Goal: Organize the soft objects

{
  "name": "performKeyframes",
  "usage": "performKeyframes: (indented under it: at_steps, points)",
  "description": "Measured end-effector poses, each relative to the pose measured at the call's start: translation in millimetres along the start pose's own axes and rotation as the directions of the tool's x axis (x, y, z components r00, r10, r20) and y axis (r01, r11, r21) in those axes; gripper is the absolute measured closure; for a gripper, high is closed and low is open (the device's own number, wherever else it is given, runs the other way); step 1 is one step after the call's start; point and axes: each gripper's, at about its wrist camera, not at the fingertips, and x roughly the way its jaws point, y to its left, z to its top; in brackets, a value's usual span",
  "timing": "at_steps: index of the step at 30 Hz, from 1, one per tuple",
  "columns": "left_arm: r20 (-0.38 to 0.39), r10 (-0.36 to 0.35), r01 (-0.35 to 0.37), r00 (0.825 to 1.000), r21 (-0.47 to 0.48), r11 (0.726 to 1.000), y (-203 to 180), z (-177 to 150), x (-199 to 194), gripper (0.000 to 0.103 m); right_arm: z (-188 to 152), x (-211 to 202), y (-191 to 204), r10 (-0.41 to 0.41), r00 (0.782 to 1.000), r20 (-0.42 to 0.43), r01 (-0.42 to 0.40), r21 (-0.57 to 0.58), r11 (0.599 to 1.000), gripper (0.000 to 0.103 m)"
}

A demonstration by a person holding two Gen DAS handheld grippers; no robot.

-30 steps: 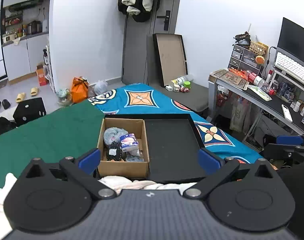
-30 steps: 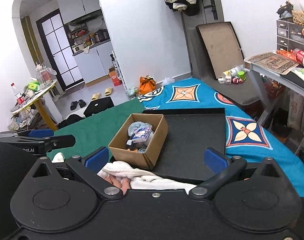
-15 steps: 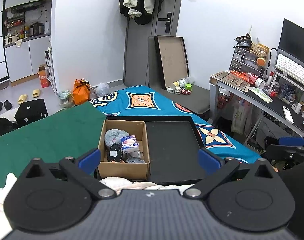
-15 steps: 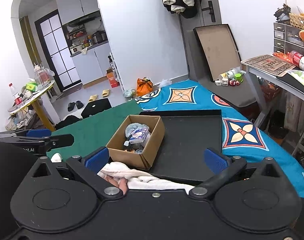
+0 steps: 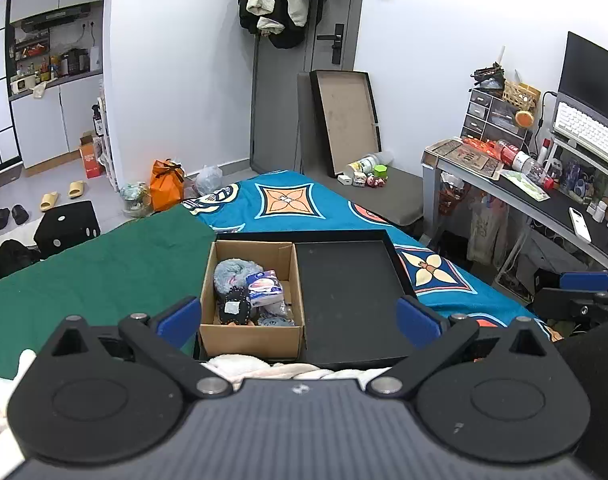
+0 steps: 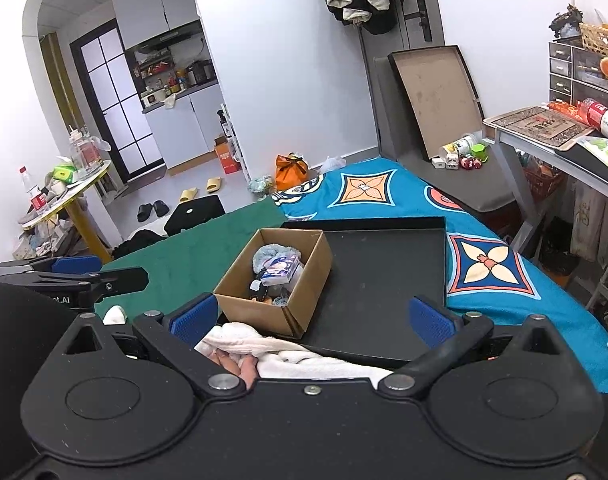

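Note:
A cardboard box (image 5: 251,338) stands in the left part of a black tray (image 5: 348,296) on the bed. It holds several soft things: a grey-blue fluffy item (image 5: 233,274), a tissue pack (image 5: 263,286) and a black studded piece (image 5: 235,309). The box also shows in the right wrist view (image 6: 259,312). A white towel (image 6: 287,354) lies at the tray's near edge, just below both grippers. My left gripper (image 5: 297,318) is open and empty, held above and short of the box. My right gripper (image 6: 312,316) is open and empty too.
The bed has a green cloth (image 5: 91,276) on the left and a blue patterned blanket (image 5: 287,204) on the right. A cluttered desk (image 5: 544,196) stands to the right. A flat box (image 5: 344,120) leans by the door. Bags and slippers lie on the floor.
Both grippers have drawn back and risen slightly, so the box and tray look a little farther away. Both jaws stayed open.

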Motion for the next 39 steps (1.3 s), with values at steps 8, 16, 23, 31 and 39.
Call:
performKeyframes:
  at_steps: [8,16,23,31,39]
  points:
    - [-0.011,-0.007,0.007,1.0,-0.009,1.0,0.7,0.4,1.0,0.0,0.4,0.6,0.8,-0.005,1.0,-0.005,0.005,-0.003,1.0,0.0]
    - [-0.008,-0.003,0.003,1.0,-0.004,1.0,0.4,0.2,0.9,0.0,-0.2,0.5,-0.4,0.001,1.0,-0.007,-0.001,0.002,1.0,0.0]
    - [-0.008,-0.002,0.002,1.0,-0.004,1.0,0.5,0.2,1.0,0.0,-0.4,0.3,-0.2,0.0,1.0,-0.006,0.0,0.001,1.0,0.0]
    - [-0.007,0.0,0.0,1.0,-0.003,1.0,0.9,0.2,0.7,0.0,0.6,0.8,-0.3,0.0,1.0,-0.009,0.0,-0.004,1.0,0.0]
    - [-0.008,-0.001,0.001,1.0,-0.004,1.0,0.4,0.4,0.8,0.0,1.6,1.8,-0.3,0.001,1.0,-0.011,-0.001,-0.003,1.0,0.0]
